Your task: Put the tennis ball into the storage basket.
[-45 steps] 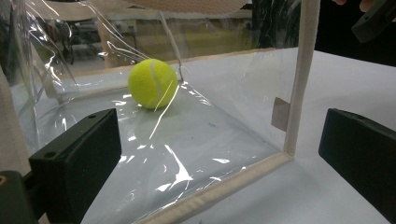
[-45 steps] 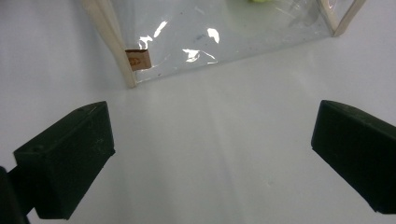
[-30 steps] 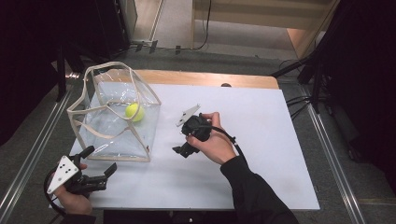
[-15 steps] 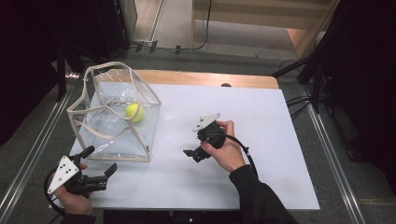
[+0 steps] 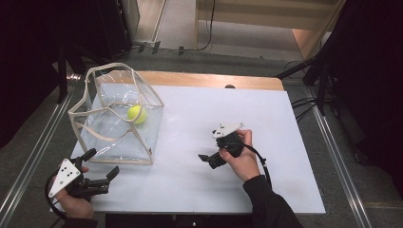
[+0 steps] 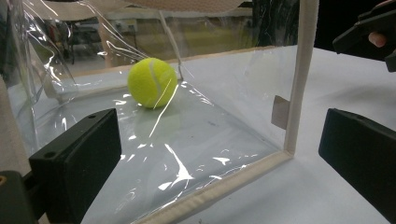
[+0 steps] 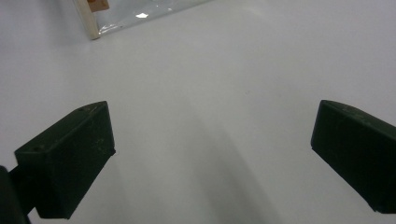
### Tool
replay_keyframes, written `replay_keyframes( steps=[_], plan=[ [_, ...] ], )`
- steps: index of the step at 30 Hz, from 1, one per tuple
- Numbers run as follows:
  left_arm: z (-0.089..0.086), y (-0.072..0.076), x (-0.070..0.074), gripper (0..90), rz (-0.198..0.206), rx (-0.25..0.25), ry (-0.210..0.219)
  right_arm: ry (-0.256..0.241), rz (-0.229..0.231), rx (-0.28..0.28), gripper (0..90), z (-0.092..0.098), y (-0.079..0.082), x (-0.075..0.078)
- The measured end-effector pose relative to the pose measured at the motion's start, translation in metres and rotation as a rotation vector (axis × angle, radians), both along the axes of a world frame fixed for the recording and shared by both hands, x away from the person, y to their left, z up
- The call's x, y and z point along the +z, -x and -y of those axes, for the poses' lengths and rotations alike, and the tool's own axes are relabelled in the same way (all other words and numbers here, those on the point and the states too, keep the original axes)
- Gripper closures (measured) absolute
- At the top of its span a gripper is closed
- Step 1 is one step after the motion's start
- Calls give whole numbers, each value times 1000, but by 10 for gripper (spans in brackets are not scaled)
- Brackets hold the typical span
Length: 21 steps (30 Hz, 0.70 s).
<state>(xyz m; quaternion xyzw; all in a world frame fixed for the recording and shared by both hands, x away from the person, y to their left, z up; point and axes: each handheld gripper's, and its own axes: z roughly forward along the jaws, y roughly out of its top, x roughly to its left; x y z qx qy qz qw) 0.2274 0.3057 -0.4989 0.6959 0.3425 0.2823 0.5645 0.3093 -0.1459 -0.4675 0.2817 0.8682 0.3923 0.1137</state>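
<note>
High view: ball seen inside bag near desk's left edge. Both claws released, empty: left, right. Bag grasp judged next.

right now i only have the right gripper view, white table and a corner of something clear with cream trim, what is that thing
Observer: It is a clear plastic bag with cream fabric trim, standing open at the table's left side.
Operator: anything in it
Observer: A yellow-green tennis ball lies on the bag's floor, toward its far side.
Operator: where's my right gripper next to it
Observer: The right gripper is off to the bag's right over bare white table, jaws open, not touching the bag.
Operator: and the left one
Observer: The left gripper sits at the bag's near edge, jaws open and holding nothing.
</note>
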Motion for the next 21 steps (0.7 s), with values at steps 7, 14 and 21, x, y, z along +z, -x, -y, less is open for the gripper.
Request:
replay_keyframes(
  steps=[7,14,21],
  plan=[
    [0,0,0,0,-1,1,1,-28,17,-24,0,15,6,-5],
    [1,0,0,0,-1,1,2,-50,10,-49,0,29,12,-11],
    [1,0,0,0,-3,1,-1,-72,16,-78,0,47,18,-16]
  ],
)
